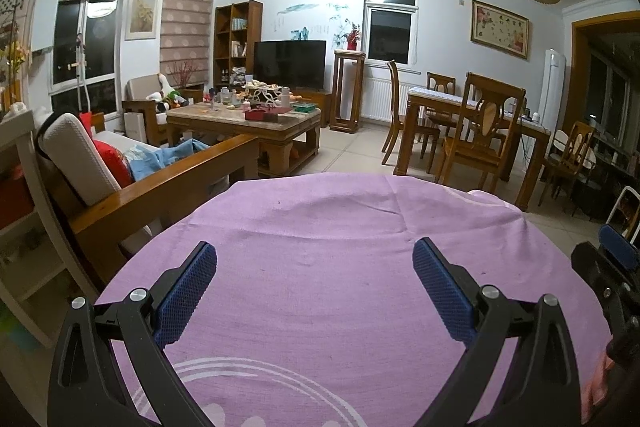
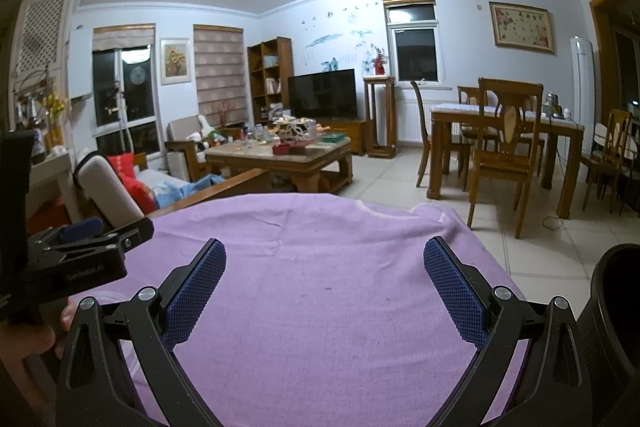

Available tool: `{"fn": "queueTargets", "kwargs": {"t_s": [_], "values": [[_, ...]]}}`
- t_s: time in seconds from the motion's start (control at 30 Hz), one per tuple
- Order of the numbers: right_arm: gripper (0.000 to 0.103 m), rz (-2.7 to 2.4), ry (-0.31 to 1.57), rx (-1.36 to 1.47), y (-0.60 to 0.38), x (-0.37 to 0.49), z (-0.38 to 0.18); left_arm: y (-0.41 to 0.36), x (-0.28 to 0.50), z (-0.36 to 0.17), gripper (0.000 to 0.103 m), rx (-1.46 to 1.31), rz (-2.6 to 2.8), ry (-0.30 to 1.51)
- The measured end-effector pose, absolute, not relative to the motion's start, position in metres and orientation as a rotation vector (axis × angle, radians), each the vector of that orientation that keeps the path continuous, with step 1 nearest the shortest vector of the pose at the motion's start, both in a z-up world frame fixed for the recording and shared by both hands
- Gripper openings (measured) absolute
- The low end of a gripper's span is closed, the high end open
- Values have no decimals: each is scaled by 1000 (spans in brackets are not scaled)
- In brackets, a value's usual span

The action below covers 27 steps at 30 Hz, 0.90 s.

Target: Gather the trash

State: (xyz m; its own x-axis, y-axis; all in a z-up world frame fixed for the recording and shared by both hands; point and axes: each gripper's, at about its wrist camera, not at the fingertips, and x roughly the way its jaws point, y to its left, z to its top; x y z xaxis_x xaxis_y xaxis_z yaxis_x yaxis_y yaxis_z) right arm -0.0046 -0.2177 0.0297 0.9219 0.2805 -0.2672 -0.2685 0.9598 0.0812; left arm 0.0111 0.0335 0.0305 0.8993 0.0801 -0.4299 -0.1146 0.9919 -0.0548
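Lit by a bright ceiling lamp, the living room spreads beyond a purple cloth (image 1: 320,247) that covers the surface under my left gripper (image 1: 315,267). From the left wrist, my blue pads (image 1: 186,291) stand wide apart with nothing between them. Past the cloth sit a wooden sofa (image 1: 168,183), a cluttered coffee table (image 1: 244,119) and a dining table (image 1: 472,115); I cannot tell which clutter is trash. My right gripper (image 1: 612,267) shows at the right edge.

From the right wrist, my right gripper (image 2: 324,267) also gapes wide and empty over the cloth. A dark round container (image 2: 616,311) sits at the right edge.
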Motion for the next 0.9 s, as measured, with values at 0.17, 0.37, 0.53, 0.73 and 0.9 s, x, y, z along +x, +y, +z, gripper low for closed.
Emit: {"fn": "queueTargets", "kwargs": {"t_s": [0.17, 0.37, 0.53, 0.73, 0.9], "values": [[98, 283, 280, 42, -217, -5, 30, 33, 10, 31, 98, -84, 99, 438], [98, 282, 279, 42, -217, -5, 29, 33, 11, 31, 98, -80, 101, 438], [98, 282, 279, 42, -216, -5, 29, 31, 13, 33, 98, -78, 106, 433], [98, 282, 279, 43, -216, -4, 29, 29, 15, 38, 98, -82, 110, 426], [98, 282, 278, 42, -216, -5, 29, 31, 17, 41, 98, -108, 101, 439]]}}
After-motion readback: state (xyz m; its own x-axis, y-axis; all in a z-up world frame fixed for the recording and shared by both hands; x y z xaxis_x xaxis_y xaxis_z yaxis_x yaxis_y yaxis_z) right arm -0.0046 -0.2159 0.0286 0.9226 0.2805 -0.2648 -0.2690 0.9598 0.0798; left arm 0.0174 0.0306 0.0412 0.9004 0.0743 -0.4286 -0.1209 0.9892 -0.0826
